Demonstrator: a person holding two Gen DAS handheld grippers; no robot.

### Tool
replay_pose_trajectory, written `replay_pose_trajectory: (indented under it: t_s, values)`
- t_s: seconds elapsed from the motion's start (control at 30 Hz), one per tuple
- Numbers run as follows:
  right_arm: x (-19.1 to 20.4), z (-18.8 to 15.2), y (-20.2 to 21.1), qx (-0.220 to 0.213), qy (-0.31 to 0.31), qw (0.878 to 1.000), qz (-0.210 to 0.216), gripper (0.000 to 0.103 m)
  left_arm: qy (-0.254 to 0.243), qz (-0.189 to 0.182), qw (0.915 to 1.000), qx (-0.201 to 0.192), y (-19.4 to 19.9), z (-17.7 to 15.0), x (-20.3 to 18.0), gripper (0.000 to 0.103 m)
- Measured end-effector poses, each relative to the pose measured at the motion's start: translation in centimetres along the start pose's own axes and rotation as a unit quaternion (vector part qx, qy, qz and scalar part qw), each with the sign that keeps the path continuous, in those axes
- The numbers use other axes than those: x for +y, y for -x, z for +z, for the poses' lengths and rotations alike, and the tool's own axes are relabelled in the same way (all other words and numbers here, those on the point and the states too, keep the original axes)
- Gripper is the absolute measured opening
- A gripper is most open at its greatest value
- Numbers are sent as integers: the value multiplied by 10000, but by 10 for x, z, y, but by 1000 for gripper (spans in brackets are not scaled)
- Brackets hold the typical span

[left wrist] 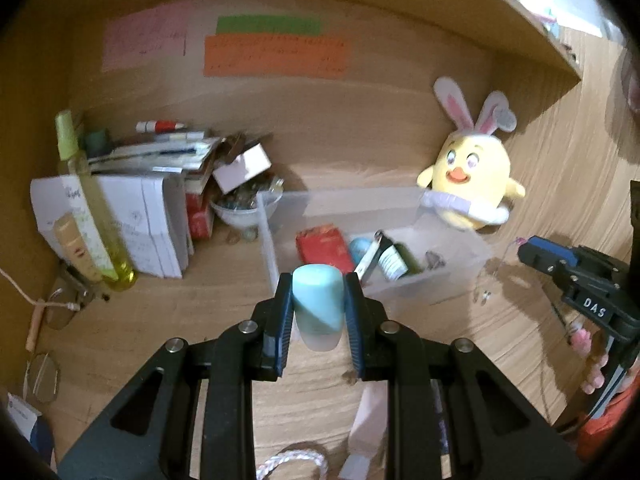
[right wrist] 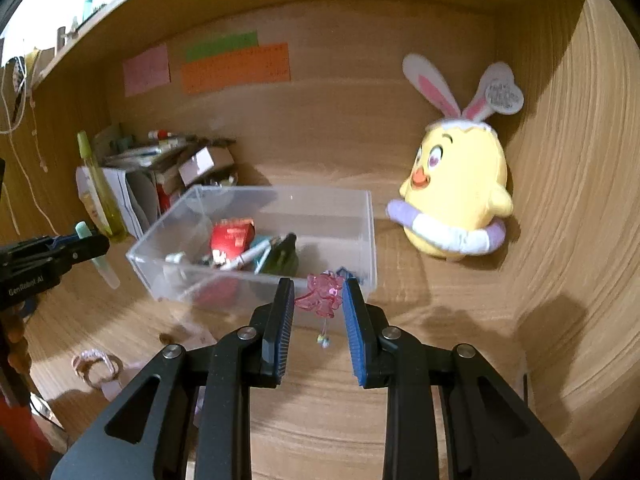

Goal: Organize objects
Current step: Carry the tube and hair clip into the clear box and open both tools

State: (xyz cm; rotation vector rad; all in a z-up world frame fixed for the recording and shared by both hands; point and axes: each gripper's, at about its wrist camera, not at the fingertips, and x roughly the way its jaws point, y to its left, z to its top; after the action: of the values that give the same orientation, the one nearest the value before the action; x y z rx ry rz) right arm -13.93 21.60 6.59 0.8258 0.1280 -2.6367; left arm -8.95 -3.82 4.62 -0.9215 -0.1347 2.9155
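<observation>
The left gripper (left wrist: 318, 280) squeezes a little blue tube (left wrist: 318, 304) between its two pads. The tube has a pale blue cap end on top and a frosty white end at the bottom. It hangs in the air just in front of the clear box (left wrist: 460, 276), up off the wooden desk (left wrist: 200, 300).

The right gripper (right wrist: 319, 292) pinches a pink see-through charm (right wrist: 322, 295). A thin string with tiny beads (right wrist: 323, 341) dangles under the charm. The charm hangs in the air right at the near wall of the clear box (right wrist: 256, 196).

Inside the clear box lie a red packet (right wrist: 232, 236), a white pen (right wrist: 250, 258), a dark green thing (right wrist: 282, 258) and some other small bits that are too blurry to name.

Just to the right of the box sits a yellow chick plush (right wrist: 456, 184) with bunny ears and a purple and white swim ring. It leans by the wooden side wall.

To the left of the box is a messy pile of white papers and books (left wrist: 152, 216), a small bowl (left wrist: 244, 210) full of little things, and a tall yellow-green bottle (left wrist: 90, 208).

On the back wall, high above the box, are a pink note (right wrist: 146, 68), a green note (right wrist: 222, 46) and an orange note (right wrist: 236, 67).

Near the front of the desk, on the left side of the box, lies a ring of pale cord (right wrist: 96, 364).
</observation>
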Motion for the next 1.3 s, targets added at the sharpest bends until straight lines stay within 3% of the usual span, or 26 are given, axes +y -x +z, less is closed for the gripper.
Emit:
replay_pose_trajectory:
  t_s: [0.4, 0.73, 1.3]
  values:
    - [3, 32, 6, -424, 89, 9990, 73, 23, -110, -185, 9994, -265, -6, 31, -21, 24]
    - [8, 56, -5, -598, 214, 9978, 174, 23, 148, -280, 9994, -137, -32, 46, -16, 24]
    - [3, 41, -69, 114, 180, 9995, 252, 23, 102, -340, 9982, 482, -91, 36, -20, 24]
